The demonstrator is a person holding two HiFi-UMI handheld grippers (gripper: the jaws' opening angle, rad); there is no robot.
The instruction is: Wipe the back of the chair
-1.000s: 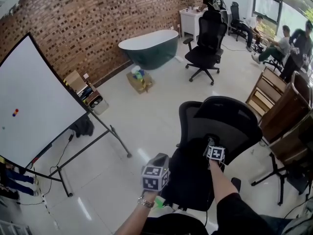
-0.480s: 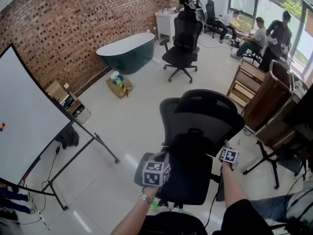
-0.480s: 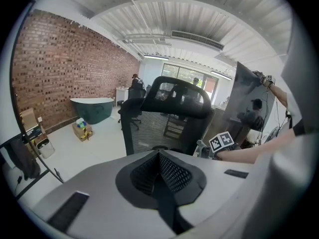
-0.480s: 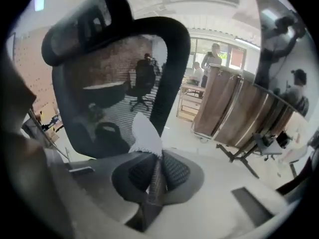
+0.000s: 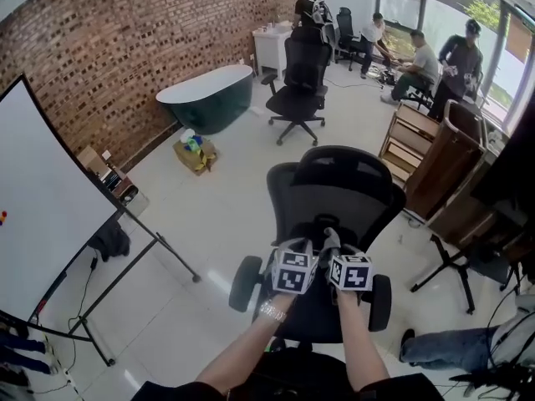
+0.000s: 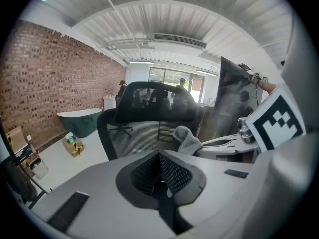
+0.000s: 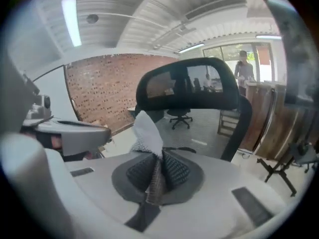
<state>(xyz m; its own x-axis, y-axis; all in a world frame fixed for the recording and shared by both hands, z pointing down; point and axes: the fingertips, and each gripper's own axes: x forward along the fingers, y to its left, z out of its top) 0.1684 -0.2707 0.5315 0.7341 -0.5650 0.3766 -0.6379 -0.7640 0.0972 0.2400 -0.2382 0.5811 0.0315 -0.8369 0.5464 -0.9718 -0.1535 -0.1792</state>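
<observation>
Broadly, a pale tiled floor [image 5: 209, 215] is filling most of the head view, with a whiteboard [image 5: 42, 215] standing at the left and a dark bathtub [image 5: 205, 98] lying along the brick wall. At centre, the black mesh chair [image 5: 330, 224] is standing directly in front of the person, its seat side turned away. The back of the chair [image 5: 334, 192] is rising just ahead of both tools, with its long axis running upright from the seat to the headrest. The left gripper [image 5: 303, 249] and right gripper [image 5: 332, 245] are hovering side by side, nearly touching, low against the rear face. In the left gripper view, the left gripper [image 6: 160, 171] is showing its jaws pressed together with nothing between them. In the right gripper view, the right gripper [image 7: 154, 176] is showing its jaws clamped on a pale cloth [image 7: 148, 132], whose free end is sticking up toward the mesh [image 7: 209, 128]. Judged from this, the right hand is the working one: the mesh is lying straight ahead of the cloth and extending upward, so a wiping stroke would probably be travelling along that upright axis. Whether the cloth is touching the mesh cannot be told.
</observation>
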